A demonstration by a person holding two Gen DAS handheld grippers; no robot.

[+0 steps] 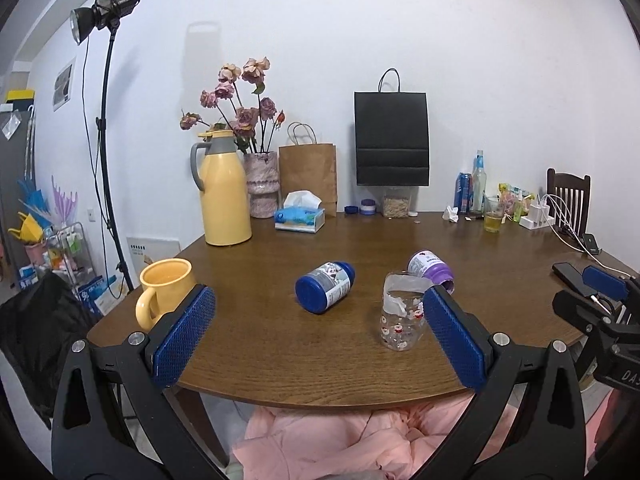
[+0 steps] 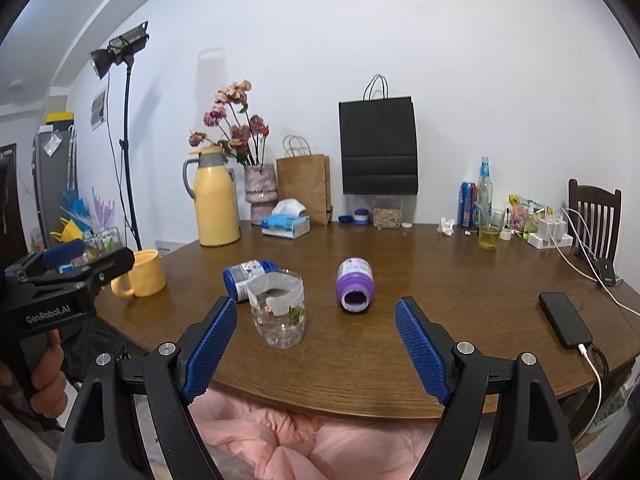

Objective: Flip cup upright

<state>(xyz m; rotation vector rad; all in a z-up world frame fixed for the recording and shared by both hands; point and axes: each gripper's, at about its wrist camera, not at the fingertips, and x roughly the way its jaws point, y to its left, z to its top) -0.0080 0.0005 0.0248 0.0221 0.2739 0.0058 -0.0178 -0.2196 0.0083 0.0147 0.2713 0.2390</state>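
A clear plastic cup (image 1: pixel 402 316) with a torn white label and small flower prints stands upright on the brown table (image 1: pixel 280 360); it also shows in the right wrist view (image 2: pixel 278 312). A yellow mug (image 1: pixel 164 292) stands upright at the table's left edge, also in the right wrist view (image 2: pixel 144 274). My left gripper (image 1: pixel 320 328) is open and empty at the near edge, its right finger just in front of the clear cup. My right gripper (image 2: pixel 316 340) is open and empty, the clear cup just beyond its left finger.
A blue-capped bottle (image 1: pixel 326 286) and a purple bottle (image 2: pixel 354 290) lie on their sides mid-table. A yellow thermos (image 1: pixel 224 192), vase, tissue box (image 1: pixel 300 218), paper bags and drinks line the back. A phone (image 2: pixel 564 324) lies charging at the right.
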